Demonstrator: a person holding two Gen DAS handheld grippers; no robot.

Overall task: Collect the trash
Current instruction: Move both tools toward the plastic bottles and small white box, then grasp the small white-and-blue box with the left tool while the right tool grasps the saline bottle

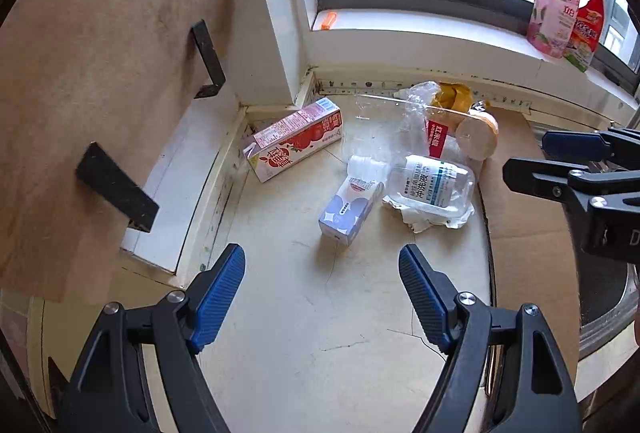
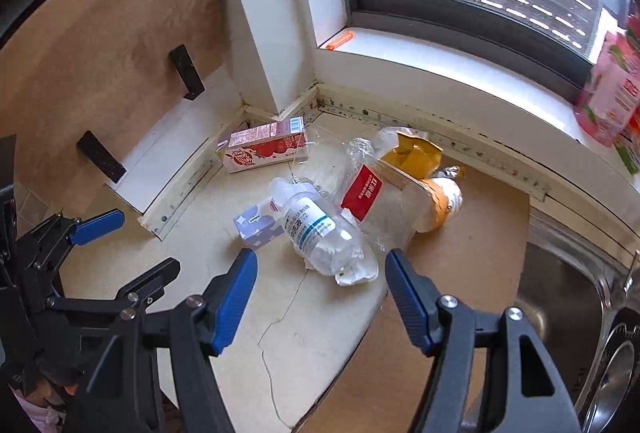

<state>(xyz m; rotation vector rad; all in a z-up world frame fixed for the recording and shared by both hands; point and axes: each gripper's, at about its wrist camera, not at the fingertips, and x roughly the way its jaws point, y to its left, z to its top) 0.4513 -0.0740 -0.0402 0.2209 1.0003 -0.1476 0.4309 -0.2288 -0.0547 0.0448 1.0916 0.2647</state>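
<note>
Trash lies in the counter corner under the window. A red-and-white juice carton (image 1: 294,139) (image 2: 264,149) rests on its side near the wall. Closer in sit a small lilac box (image 1: 349,211) (image 2: 258,223) and a clear plastic bottle (image 1: 434,185) (image 2: 322,233) on crumpled white paper. Behind them are a clear bag with a red label (image 1: 436,137) (image 2: 362,191), a yellow wrapper (image 1: 454,95) (image 2: 414,153) and a paper cup (image 1: 478,135) (image 2: 438,205) on its side. My left gripper (image 1: 322,287) (image 2: 132,237) hovers open short of the lilac box. My right gripper (image 2: 322,291) (image 1: 528,159) is open just before the bottle.
A brown cardboard sheet (image 1: 528,209) (image 2: 480,233) covers the counter's right part, beside a steel sink (image 2: 560,297). Pink and red detergent bottles (image 1: 560,17) stand on the windowsill, where an orange object (image 1: 327,21) also lies. A wooden panel with black brackets (image 1: 120,189) is at left.
</note>
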